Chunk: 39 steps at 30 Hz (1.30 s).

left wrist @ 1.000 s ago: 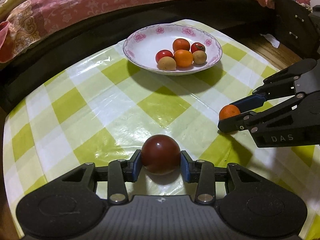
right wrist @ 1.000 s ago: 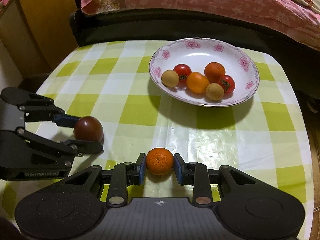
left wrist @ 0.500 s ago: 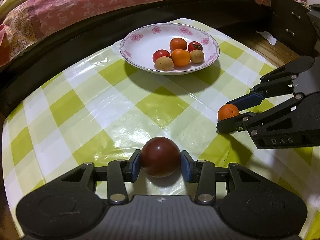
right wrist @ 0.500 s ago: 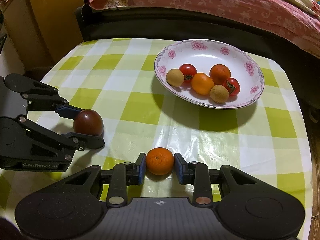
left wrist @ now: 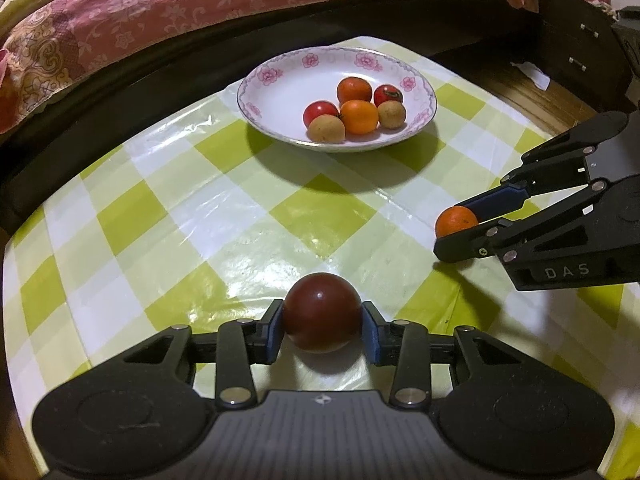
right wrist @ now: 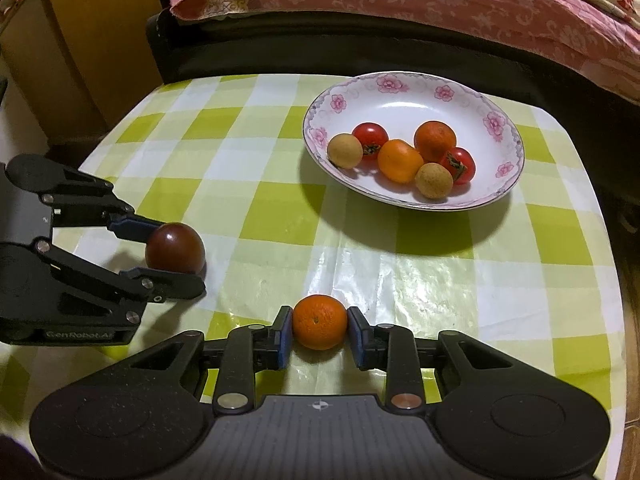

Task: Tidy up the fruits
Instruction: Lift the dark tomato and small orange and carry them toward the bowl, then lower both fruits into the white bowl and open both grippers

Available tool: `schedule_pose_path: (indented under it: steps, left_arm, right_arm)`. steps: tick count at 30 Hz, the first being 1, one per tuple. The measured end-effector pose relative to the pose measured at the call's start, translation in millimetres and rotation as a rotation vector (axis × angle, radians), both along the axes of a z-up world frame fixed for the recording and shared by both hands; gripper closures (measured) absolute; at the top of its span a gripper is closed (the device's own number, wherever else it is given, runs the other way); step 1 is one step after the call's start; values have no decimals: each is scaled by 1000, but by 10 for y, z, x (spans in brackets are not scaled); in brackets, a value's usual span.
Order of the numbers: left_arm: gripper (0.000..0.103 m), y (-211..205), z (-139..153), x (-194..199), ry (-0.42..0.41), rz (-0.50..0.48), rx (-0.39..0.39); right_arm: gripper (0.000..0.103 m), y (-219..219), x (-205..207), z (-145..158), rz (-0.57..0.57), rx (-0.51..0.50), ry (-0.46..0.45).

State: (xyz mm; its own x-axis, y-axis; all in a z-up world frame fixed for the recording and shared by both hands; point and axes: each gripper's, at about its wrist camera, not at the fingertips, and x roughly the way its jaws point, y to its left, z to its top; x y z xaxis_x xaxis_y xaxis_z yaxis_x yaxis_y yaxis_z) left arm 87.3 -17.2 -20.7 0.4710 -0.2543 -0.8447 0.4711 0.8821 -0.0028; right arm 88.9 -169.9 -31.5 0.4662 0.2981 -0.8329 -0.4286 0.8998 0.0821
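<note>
My left gripper (left wrist: 322,330) is shut on a dark red round fruit (left wrist: 322,312), held just above the checked tablecloth; it also shows in the right wrist view (right wrist: 175,248). My right gripper (right wrist: 319,330) is shut on a small orange (right wrist: 319,322), seen from the left wrist view (left wrist: 456,221) at the right. A white plate with pink flowers (left wrist: 280,92) stands at the far side and holds several fruits: red tomatoes, orange fruits and tan round ones. The plate (right wrist: 496,120) lies ahead and to the right in the right wrist view.
The yellow-green checked tablecloth (left wrist: 200,220) covers a small table. A dark bed frame with a pink floral quilt (left wrist: 160,20) runs along the far edge. A wooden cabinet (right wrist: 80,40) stands far left, a dark drawer unit (left wrist: 580,48) far right.
Both grippers have lifted and drawn back a little with their fruits; the plate sits slightly farther off in both views. The grips are unchanged.
</note>
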Motion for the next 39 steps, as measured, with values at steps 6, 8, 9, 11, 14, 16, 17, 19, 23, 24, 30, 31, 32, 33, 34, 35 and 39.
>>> schedule_pose_path:
  steps: [6,8,9,11,14,16,17,19,23,24,30,31,32,33,34,35,39]
  left_arm:
    - [57,-47,136,122,-33,9,-40]
    - [57,-58,185,178,-48,20,-53]
    - [57,-67,204,204,-52,24,-61]
    - [57,-90,243,250,-65,27,-72]
    - [57,-120,284,298,-84,27,-75]
    - [57,-136,299,338,-87,29,-80]
    - [57,-144,303,356,-90,30,-81]
    - [56,-158,308,394,-96,33,-83]
    - [57,-185,316,510,-105,50,-90]
    - [57,-199,319,544,-110,51,-89]
    - [56,-275,332,784,-144,58,-82]
    - [57,-287,329,831,-147,61,-81]
    - [57,-298,325,863,-150,64,-80]
    - [57,-311,323,901,-154,64,-79]
    - [57,-328,315,944,-158,65,-76]
    - [57,-341,308,979,-160,66,-74]
    - [57,-405,262,1108,-161,63,-69]
  right_arm:
    - [78,-42,50,110,-19,33,-33]
    - [78,-72,89,159,-33,51,-46]
    - [78,-92,112,180,-44,58,-53]
    - [78,-118,147,208,-61,59,-65]
    - [78,-150,187,247,-80,58,-86]
    - [78,-161,218,273,-88,61,-99]
    - [78,-167,231,280,-92,62,-104]
    - [78,-177,263,295,-99,62,-113]
    - [78,-200,373,318,-115,64,-127]
    - [78,-211,408,323,-122,64,-131]
    - [78,-320,592,339,-176,67,-151]
    - [78,-337,621,335,-185,69,-152]
    - [78,-351,645,332,-192,68,-154]
    - [78,-358,669,329,-197,64,-158]
    - [78,-364,695,325,-203,60,-164]
    - [78,-370,727,320,-208,56,-168]
    - [78,-363,867,304,-209,35,-184]
